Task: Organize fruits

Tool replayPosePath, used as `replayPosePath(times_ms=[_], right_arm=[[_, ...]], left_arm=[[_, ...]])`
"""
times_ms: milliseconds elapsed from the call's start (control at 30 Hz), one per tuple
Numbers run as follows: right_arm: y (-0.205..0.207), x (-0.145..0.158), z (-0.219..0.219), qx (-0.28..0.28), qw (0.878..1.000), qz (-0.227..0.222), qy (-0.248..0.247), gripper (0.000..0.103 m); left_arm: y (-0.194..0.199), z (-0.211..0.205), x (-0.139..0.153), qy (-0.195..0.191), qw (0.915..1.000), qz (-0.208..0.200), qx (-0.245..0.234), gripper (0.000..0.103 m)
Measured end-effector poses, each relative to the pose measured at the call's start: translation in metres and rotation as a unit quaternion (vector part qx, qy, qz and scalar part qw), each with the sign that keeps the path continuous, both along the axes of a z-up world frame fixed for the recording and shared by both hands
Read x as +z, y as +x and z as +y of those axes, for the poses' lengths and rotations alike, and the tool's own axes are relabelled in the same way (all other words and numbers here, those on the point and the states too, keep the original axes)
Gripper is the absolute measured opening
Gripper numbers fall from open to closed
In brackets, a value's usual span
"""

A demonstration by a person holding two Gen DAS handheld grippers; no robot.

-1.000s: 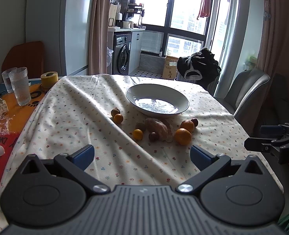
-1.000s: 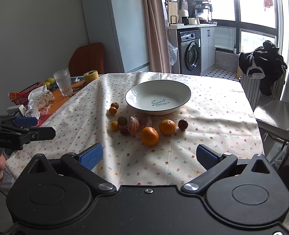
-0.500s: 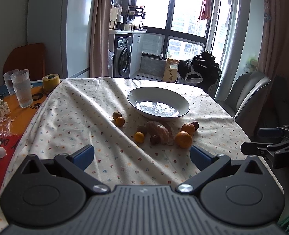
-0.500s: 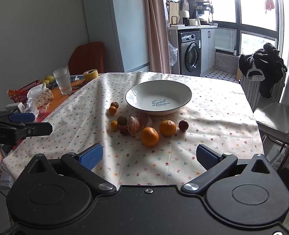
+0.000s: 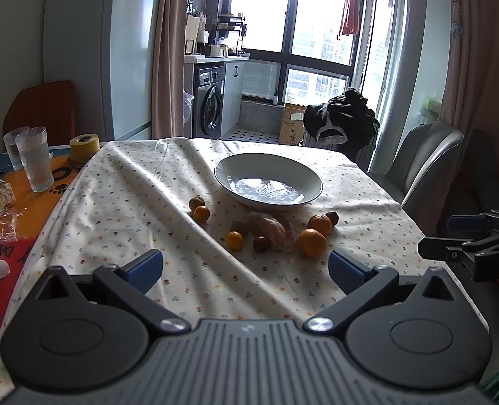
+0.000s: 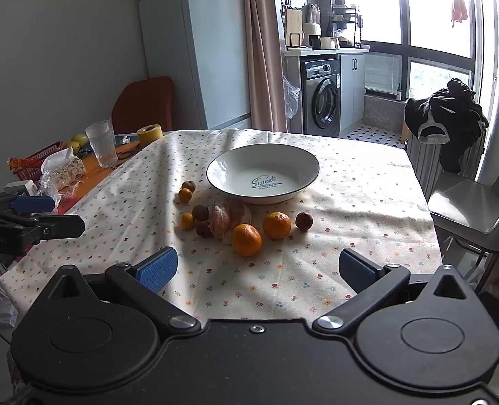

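A white bowl (image 5: 268, 182) (image 6: 263, 172) with a dark rim stands mid-table, holding nothing. In front of it lie several fruits: two oranges (image 5: 312, 243) (image 6: 246, 239), a peeled citrus (image 5: 271, 229) (image 6: 227, 219), small kumquats (image 5: 234, 240) (image 6: 184, 195) and dark round fruits (image 5: 261, 244) (image 6: 304, 221). My left gripper (image 5: 246, 268) is open, near the table's front edge, short of the fruits. My right gripper (image 6: 258, 268) is open too, just before the nearest orange. Each gripper shows side-on in the other's view: the right one (image 5: 469, 239), the left one (image 6: 30, 216).
A floral cloth (image 5: 131, 202) covers the table. At the left edge stand glasses (image 5: 35, 158) (image 6: 101, 148), a yellow tape roll (image 5: 84, 147), plastic-wrapped items (image 6: 63, 172) and a red basket (image 6: 36, 163). A grey chair (image 5: 425, 162) (image 6: 469, 202) is at the right.
Both grippers have drifted slightly: the table scene has sunk a little in the left view. The fruits and bowl have not moved. Both jaws stay open.
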State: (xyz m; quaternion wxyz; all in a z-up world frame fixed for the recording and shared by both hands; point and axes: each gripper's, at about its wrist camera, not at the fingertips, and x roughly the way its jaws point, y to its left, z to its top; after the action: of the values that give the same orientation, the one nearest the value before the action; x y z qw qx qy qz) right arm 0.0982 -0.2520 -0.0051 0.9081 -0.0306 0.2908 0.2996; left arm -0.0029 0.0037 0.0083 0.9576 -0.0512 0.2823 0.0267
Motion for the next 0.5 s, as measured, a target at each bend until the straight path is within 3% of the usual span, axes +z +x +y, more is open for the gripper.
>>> replayPosePath(times_ms=[500], right_arm=[[0.0006, 0.0045, 0.0058, 0.004, 1.0, -0.004, -0.006, 0.103]], left_arm=[[-0.0028, 0.0012, 0.0006, 0.0, 1.0, -0.005, 0.005, 0.103]])
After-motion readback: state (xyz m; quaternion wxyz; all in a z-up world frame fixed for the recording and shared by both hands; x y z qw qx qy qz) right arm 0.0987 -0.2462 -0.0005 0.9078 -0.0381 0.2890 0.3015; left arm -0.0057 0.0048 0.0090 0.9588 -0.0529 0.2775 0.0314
